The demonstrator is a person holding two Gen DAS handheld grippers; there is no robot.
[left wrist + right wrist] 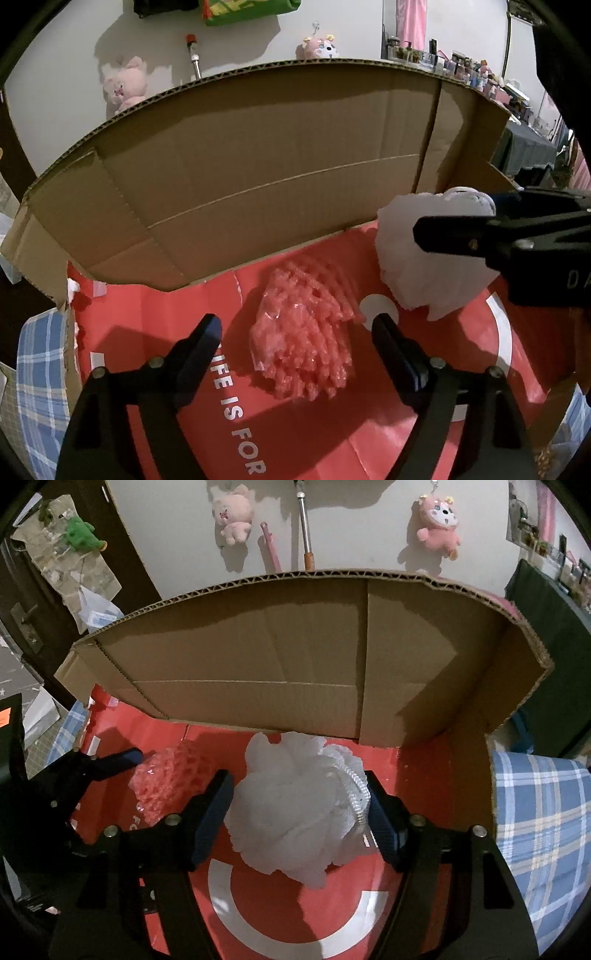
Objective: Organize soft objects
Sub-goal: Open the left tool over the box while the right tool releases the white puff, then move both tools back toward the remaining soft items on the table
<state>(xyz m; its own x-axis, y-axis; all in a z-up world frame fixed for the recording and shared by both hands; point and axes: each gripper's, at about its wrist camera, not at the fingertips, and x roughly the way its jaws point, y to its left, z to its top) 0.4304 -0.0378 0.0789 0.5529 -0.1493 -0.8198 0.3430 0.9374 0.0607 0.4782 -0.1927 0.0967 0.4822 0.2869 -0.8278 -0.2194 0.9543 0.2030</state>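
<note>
A pink mesh bath sponge [303, 332] lies on the red floor of an open cardboard box [258, 166]. My left gripper [297, 328] is open around it, fingers apart on either side, just above it. A white mesh bath sponge [295, 805] sits between the fingers of my right gripper [297, 794], which presses on both its sides inside the box [295, 657]. The white sponge also shows in the left wrist view [424, 266], with the right gripper [461, 236] on it. The pink sponge [166, 782] lies left of it, by the left gripper's fingers [118, 762].
The box's tall brown back flap stands behind both sponges. Blue plaid cloth [546, 830] lies outside the box on the right and on the left [40, 387]. Pink plush toys [439, 524] hang on the wall behind.
</note>
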